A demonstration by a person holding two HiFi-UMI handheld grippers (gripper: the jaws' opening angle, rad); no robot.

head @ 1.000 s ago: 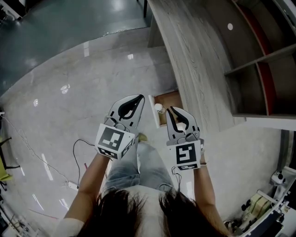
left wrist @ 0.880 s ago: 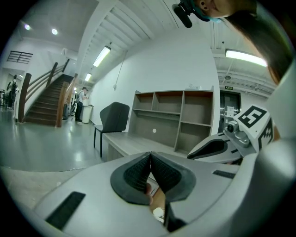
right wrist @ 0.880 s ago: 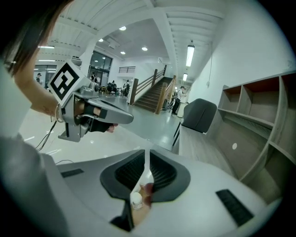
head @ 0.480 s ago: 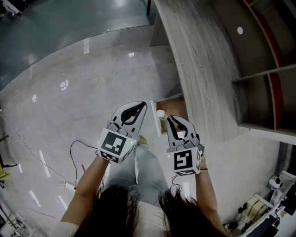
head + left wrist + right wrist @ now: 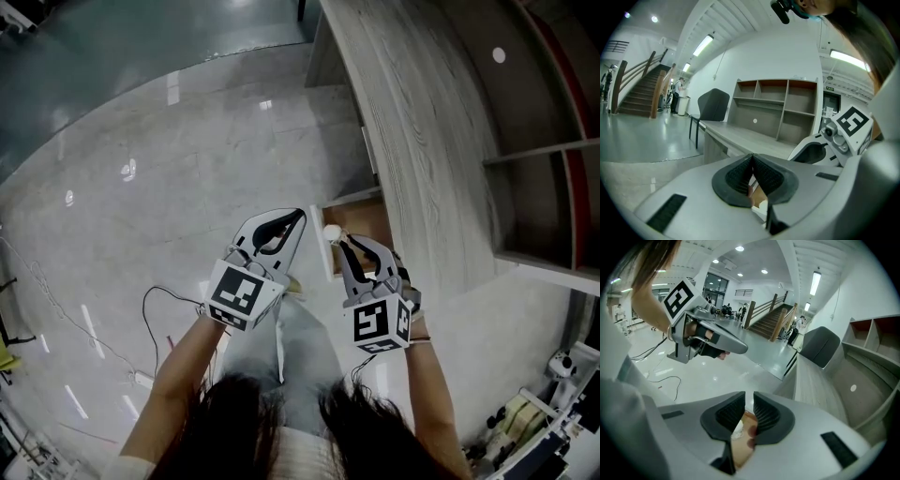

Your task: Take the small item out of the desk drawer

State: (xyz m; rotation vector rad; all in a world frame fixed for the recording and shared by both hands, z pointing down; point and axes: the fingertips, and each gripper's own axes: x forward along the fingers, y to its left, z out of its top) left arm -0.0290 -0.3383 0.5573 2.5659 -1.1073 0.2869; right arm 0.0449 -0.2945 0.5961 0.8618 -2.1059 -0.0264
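Head view, centre frame: the left tool (image 5: 294, 218) hangs over the pale floor (image 5: 141, 187), its jaws clenched together on nothing, as the left gripper view confirms. Just right of it, the small white item (image 5: 331, 231) lies at the front edge of the open drawer (image 5: 367, 217). The right tool (image 5: 348, 244) hovers just below the item in the frame, its jaws opening to a narrow gap with nothing gripped, and the grey worktop (image 5: 422, 141) fills the upper right.
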